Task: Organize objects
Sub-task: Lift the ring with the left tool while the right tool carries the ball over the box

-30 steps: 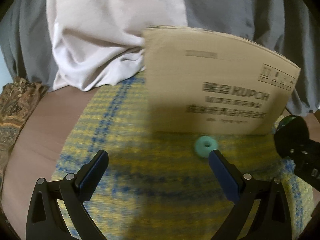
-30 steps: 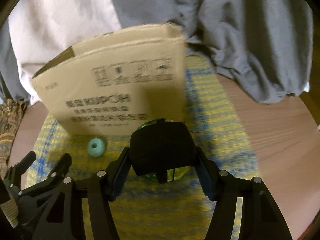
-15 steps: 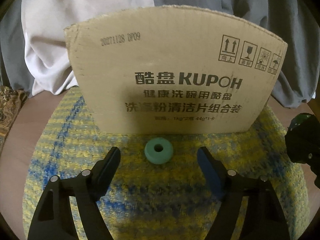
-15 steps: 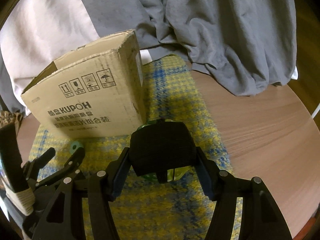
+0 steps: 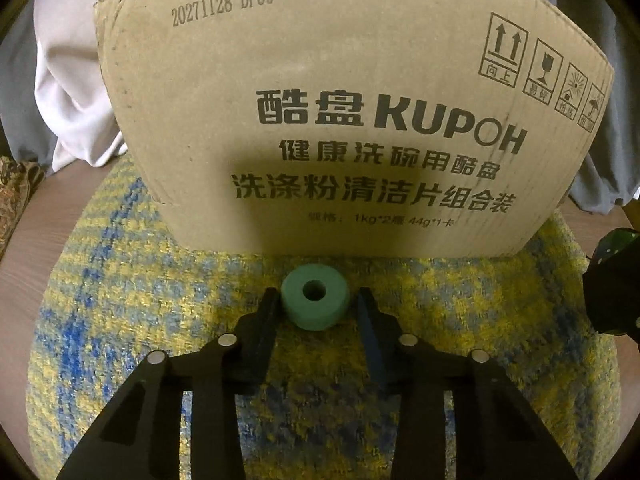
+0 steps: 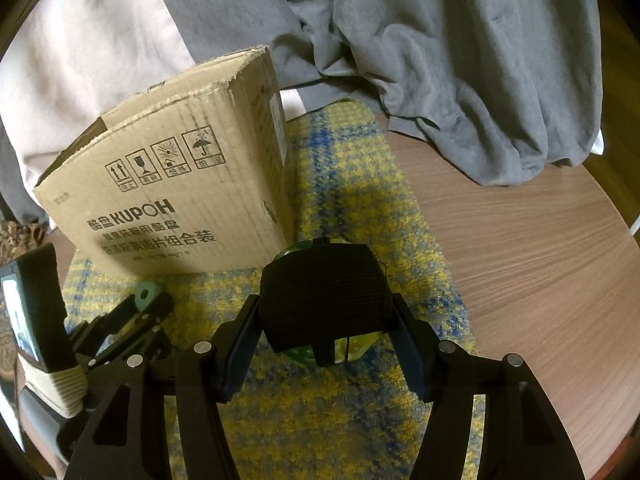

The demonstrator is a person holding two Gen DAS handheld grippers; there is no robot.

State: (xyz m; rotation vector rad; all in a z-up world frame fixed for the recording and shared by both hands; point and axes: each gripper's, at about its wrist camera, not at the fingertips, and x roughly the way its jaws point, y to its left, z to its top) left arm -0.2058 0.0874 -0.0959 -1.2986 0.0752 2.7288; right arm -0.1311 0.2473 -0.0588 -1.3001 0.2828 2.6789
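A small green foam ring [image 5: 315, 296] lies on the yellow and blue mat [image 5: 120, 320] just in front of a cardboard box [image 5: 320, 120]. My left gripper [image 5: 316, 304] has closed around the ring, with both pads at its sides. The ring [image 6: 147, 292] and the left gripper [image 6: 138, 312] also show in the right wrist view, beside the box [image 6: 168, 188]. My right gripper [image 6: 324, 312] is shut on a black fabric-covered object [image 6: 322, 296] with green and clear parts underneath, held above the mat [image 6: 352, 184].
Grey cloth [image 6: 440, 60] and white cloth [image 6: 80, 48] are heaped behind the box. The mat lies on a round wooden table [image 6: 540, 260]. A patterned fabric [image 5: 16, 188] sits at the left edge. The right gripper's load [image 5: 612, 280] is near the right of the mat.
My left gripper moved forward to the green ring and its jaws narrowed from wide open to the ring's sides. My right gripper kept its hold and shifted slightly right.
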